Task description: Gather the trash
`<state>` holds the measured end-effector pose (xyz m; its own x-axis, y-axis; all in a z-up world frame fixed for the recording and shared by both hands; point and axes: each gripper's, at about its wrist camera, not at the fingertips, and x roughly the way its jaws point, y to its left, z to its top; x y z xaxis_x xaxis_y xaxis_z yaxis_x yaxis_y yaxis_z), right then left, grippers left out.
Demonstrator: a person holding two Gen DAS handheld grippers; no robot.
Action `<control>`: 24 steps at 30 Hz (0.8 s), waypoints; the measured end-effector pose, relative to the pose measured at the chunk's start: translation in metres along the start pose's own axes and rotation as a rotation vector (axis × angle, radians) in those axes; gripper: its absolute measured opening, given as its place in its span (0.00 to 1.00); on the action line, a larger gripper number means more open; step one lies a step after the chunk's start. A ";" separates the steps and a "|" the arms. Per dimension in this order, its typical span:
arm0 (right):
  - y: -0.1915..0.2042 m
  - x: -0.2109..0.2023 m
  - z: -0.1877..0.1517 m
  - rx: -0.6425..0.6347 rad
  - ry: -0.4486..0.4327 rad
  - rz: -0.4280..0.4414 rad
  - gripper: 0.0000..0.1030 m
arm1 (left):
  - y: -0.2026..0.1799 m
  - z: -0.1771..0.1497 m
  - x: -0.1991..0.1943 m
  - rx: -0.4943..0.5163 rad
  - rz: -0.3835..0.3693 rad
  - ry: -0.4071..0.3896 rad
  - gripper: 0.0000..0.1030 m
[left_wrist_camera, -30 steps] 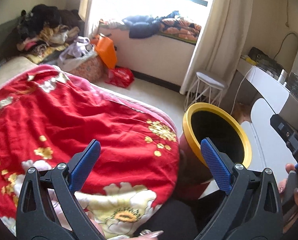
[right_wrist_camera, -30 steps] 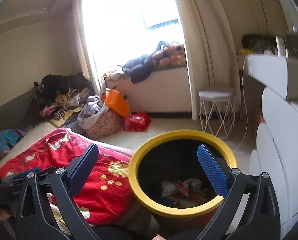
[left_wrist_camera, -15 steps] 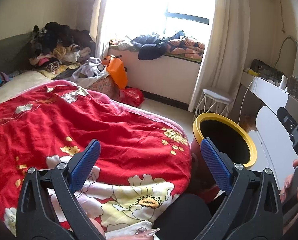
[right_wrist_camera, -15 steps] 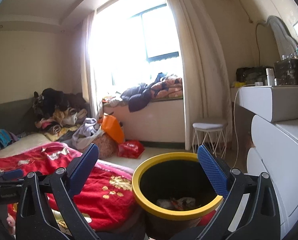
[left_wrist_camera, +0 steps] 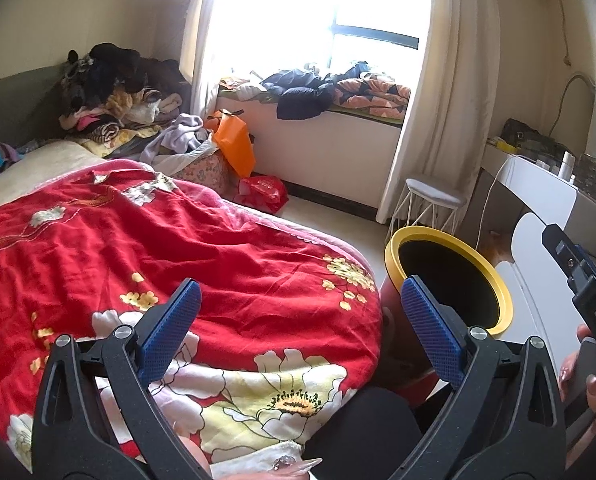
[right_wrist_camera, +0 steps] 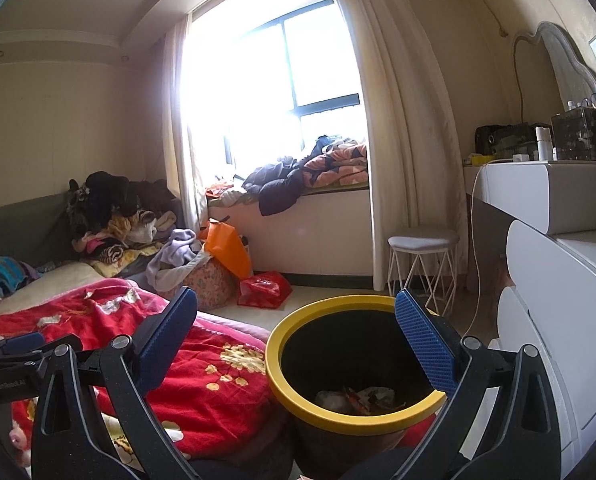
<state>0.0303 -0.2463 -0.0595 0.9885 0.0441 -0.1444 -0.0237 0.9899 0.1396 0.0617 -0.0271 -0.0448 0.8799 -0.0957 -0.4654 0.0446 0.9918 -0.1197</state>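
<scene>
A round bin with a yellow rim stands on the floor between the bed and the white drawers. Crumpled trash lies at its bottom. My right gripper hovers just above and in front of the bin, open, with nothing between its blue pads. My left gripper is open too and empty, held over the red flowered quilt, with the same bin's rim to its right. The right gripper's body and a person's hand show at the right edge of the left wrist view.
White rounded drawers stand close on the bin's right. A white wire stool sits by the curtain. An orange bag, a red bag and a heap of clothes lie near the window seat.
Both grippers have tilted upward and drawn back a little; more of the window and ceiling shows, and the bin sits lower in both views. Both stay open.
</scene>
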 end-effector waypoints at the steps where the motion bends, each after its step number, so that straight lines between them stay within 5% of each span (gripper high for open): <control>1: 0.000 0.001 0.000 0.002 0.002 0.000 0.94 | 0.000 0.000 0.000 0.000 0.001 0.000 0.90; 24: -0.003 0.002 -0.002 0.017 0.001 -0.008 0.94 | 0.003 -0.003 -0.001 -0.017 0.020 -0.003 0.90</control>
<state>0.0318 -0.2485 -0.0624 0.9885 0.0364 -0.1470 -0.0133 0.9878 0.1553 0.0598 -0.0239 -0.0472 0.8821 -0.0759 -0.4648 0.0192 0.9919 -0.1257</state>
